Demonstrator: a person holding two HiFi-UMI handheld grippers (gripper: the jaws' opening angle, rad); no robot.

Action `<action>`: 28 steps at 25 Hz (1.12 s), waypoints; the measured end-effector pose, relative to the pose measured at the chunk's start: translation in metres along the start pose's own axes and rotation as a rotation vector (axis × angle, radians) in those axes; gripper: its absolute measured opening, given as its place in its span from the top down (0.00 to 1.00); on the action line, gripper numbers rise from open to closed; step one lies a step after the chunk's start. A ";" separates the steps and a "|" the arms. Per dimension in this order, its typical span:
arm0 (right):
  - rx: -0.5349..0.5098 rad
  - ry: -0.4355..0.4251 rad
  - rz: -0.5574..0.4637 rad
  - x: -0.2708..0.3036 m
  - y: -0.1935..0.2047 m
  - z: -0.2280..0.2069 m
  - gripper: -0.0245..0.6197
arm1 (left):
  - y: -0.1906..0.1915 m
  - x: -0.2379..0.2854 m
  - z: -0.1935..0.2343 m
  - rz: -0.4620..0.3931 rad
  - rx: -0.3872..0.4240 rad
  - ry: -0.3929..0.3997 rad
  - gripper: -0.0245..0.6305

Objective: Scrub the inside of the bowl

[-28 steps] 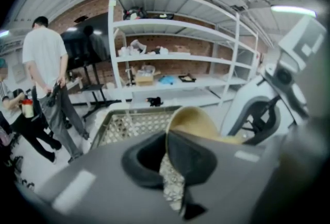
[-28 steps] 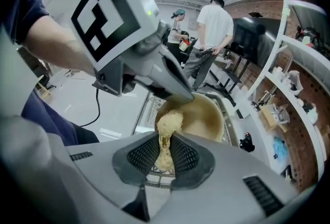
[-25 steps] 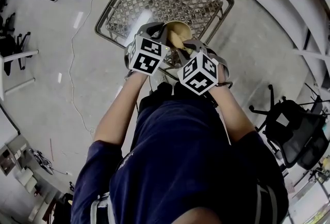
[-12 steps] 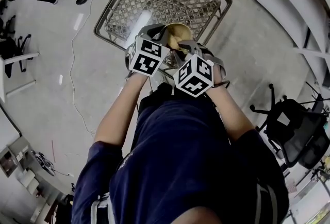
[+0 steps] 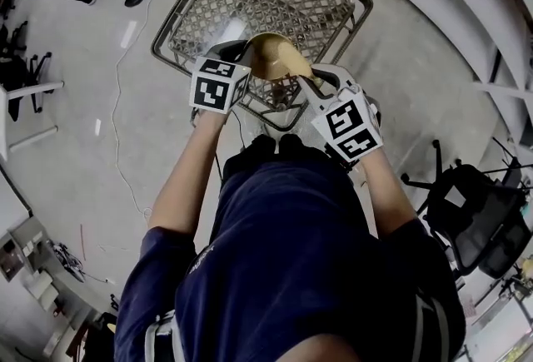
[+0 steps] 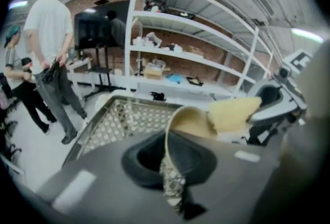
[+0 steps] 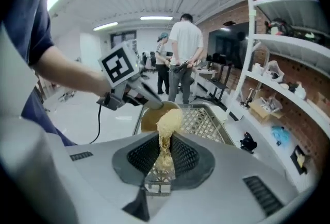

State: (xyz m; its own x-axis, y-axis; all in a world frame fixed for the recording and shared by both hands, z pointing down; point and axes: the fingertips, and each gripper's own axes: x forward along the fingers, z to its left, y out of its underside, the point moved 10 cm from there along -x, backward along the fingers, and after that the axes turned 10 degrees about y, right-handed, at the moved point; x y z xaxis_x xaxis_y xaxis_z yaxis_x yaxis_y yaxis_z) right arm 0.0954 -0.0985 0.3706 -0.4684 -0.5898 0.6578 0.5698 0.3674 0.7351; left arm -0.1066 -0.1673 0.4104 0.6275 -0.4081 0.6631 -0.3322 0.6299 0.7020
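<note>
A metal mesh basket (image 5: 179, 9) lies below both grippers. Held above its near edge, the tan bowl (image 6: 186, 121) is tipped on its side, its mouth turned toward the right gripper (image 7: 164, 158). The left gripper (image 6: 171, 174) has its fingers pinched shut on the bowl's rim. The right gripper's fingers are closed narrowly on a yellow sponge (image 7: 167, 124), whose long axis runs straight out along them, its tip at the bowl's mouth.

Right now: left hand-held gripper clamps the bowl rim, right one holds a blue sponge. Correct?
No: the right hand-held gripper holds a yellow sponge, not blue; the right gripper view shows it. The left hand-held gripper does clamp the bowl rim.
</note>
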 end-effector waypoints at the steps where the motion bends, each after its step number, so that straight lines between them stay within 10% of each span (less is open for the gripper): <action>1: 0.052 0.005 -0.034 -0.005 0.002 -0.007 0.88 | 0.002 -0.003 0.005 -0.013 -0.041 0.005 0.94; 9: 0.234 0.049 -0.144 -0.024 0.020 -0.046 0.88 | 0.011 -0.015 0.014 -0.079 -0.202 0.029 0.94; 28: 0.199 0.042 -0.170 -0.024 0.016 -0.041 0.88 | 0.007 -0.006 -0.011 -0.077 -0.143 0.057 0.94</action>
State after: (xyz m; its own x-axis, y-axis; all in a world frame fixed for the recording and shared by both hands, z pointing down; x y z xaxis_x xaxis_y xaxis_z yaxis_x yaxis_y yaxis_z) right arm 0.1435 -0.1084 0.3596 -0.5152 -0.6828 0.5181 0.3392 0.3928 0.8548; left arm -0.1051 -0.1531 0.4079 0.6875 -0.4235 0.5898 -0.1804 0.6872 0.7037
